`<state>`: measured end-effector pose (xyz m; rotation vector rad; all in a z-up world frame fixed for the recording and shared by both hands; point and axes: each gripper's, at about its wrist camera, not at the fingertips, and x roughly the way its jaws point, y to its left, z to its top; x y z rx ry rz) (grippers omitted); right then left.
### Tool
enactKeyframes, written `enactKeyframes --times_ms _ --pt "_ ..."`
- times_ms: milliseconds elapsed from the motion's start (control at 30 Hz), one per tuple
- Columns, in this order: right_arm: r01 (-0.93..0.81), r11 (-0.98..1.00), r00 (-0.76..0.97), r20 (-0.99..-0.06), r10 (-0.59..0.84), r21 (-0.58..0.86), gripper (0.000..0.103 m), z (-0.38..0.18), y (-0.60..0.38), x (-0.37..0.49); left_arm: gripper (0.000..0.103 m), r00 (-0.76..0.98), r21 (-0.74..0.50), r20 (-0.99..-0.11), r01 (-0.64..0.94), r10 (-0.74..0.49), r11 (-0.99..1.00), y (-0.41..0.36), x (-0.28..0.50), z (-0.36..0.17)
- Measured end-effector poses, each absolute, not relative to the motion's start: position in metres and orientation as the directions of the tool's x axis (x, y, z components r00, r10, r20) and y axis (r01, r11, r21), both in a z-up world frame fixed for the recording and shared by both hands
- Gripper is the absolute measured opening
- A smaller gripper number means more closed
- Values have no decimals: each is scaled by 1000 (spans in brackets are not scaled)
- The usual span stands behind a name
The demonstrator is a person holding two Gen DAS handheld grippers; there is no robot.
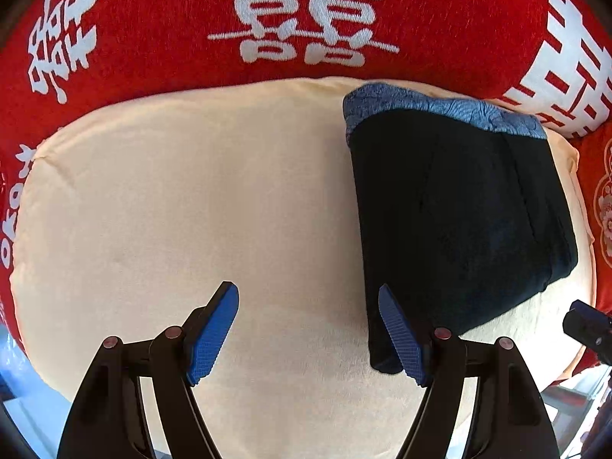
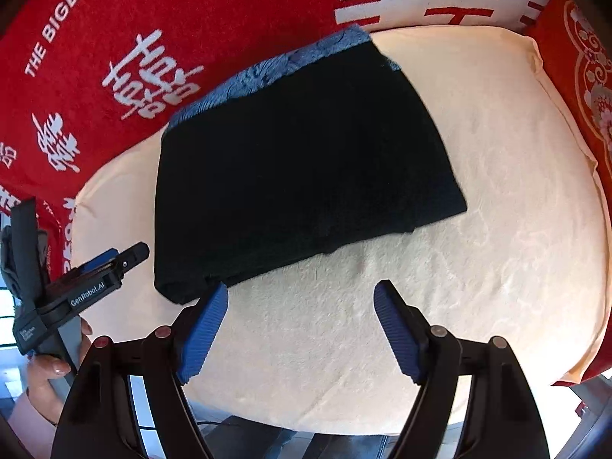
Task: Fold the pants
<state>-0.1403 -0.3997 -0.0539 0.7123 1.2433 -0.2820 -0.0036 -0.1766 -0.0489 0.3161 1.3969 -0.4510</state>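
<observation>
The dark navy pants [image 1: 459, 214] lie folded into a compact rectangle on a cream cushion [image 1: 191, 191], with a light blue fleecy lining [image 1: 440, 109] showing along the far edge. My left gripper [image 1: 308, 298] is open and empty, just left of the pants' near corner. In the right wrist view the folded pants [image 2: 298, 168] lie ahead and to the left. My right gripper [image 2: 302, 294] is open and empty, just in front of their near edge. The left gripper [image 2: 130, 254] also shows at the left of that view, held by a hand.
A red blanket with white characters [image 1: 313, 11] covers the surface behind and around the cushion [image 2: 478, 191]. A red patterned cloth [image 2: 589, 88] lies at the right. The cushion's front edge drops off toward the floor [image 2: 267, 440].
</observation>
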Motion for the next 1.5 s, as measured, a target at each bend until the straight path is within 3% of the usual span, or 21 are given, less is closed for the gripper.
enactKeyframes --times_ms 200,400,633,667,700,867,967,1033,1067,1133,1233,1500 --pt "517 781 362 -916 171 350 83 -46 -432 -133 77 111 -144 -966 522 -235 840 -191 10 -40" --pt "478 780 389 -894 224 404 84 -57 -492 -124 77 -32 -310 -943 441 -331 842 -199 43 -64" --pt "439 648 428 -779 458 623 84 -110 -558 -113 78 -173 -477 -876 459 -451 750 -210 65 -98" --pt "416 632 428 -754 499 654 84 -119 -561 -109 87 -191 -499 -864 457 -466 737 -212 66 -102" --pt "401 624 425 -740 522 671 84 -125 -562 -106 90 -204 -512 -856 458 -475 727 -215 67 -106" --pt "322 586 398 -668 629 744 85 -152 -557 -86 90 -258 -562 -826 452 -502 693 -232 65 -124" --pt "377 519 414 -640 647 768 85 -158 -564 -82 90 -271 -573 -819 427 -505 700 -242 59 -132" --pt "408 507 411 -649 640 759 74 -160 -567 -84 84 -237 -562 -826 423 -512 711 -245 56 -129" --pt "409 517 404 -657 636 752 70 -159 -567 -85 70 -241 -584 -810 408 -535 701 -245 55 -128" --pt "411 506 407 -649 642 758 56 -155 -564 -84 66 -215 -593 -803 381 -555 709 -243 52 -121" --pt "394 498 427 -633 646 773 48 -143 -559 -85 58 -187 -584 -809 362 -558 726 -240 49 -110" --pt "363 421 454 -552 699 831 44 -114 -540 -105 56 -134 -531 -838 423 -529 734 -235 29 -60"
